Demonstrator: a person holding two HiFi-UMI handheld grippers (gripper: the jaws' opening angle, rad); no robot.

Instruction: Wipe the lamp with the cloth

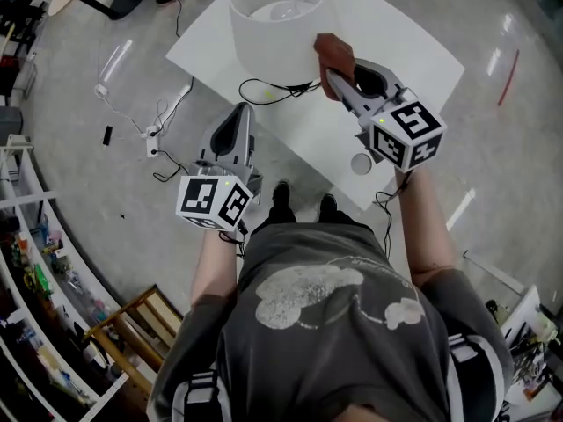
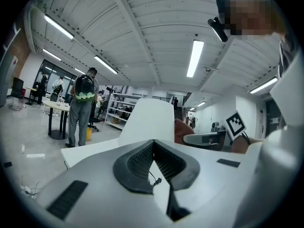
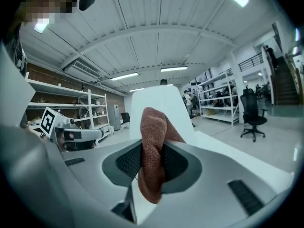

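Head view, lamp: a white lamp with a drum-shaped fabric shade (image 1: 277,20) stands at 12 o'clock on the white tabletop (image 1: 422,55). Its thin black cord (image 1: 264,90) loops at the shade's 6 o'clock.
Head view, cloth: the rust-brown terry cloth (image 1: 336,53) is at 1 o'clock, up by the shade's 4 o'clock side. I cannot tell whether it is touching or just short of it.
Head view, right gripper (image 1: 339,84): it is clamped on the cloth, and its marker cube (image 1: 405,134) trails toward 5 o'clock.
Head view, left gripper (image 1: 244,112): it sits at the lamp's 7 o'clock, apart from it, by the table's edge.
Left gripper view, tongs: the ribbed pad tips are pressed together with nothing between them. The shade is ahead at 12 o'clock and the cloth at 1 o'clock.
Right gripper view, tongs: they are drawn narrow on a fold of cloth, which bulges above the pads and hangs below them. The shade rises right behind it at 12 o'clock.
Handling, cloth: it looks soft, limp and light. The mid-fold grip leaves a free wad to press on the shade.
Handling, lamp: it is probably light, with a thin shade that dents easily and may tip or slide under a sideways push. It is best steadied from the opposite side; the base is hidden.
Writing: no brand or words can be read. There are only black-and-white square markers on the cubes and a pale, illegible print on the grey shirt (image 1: 334,323).
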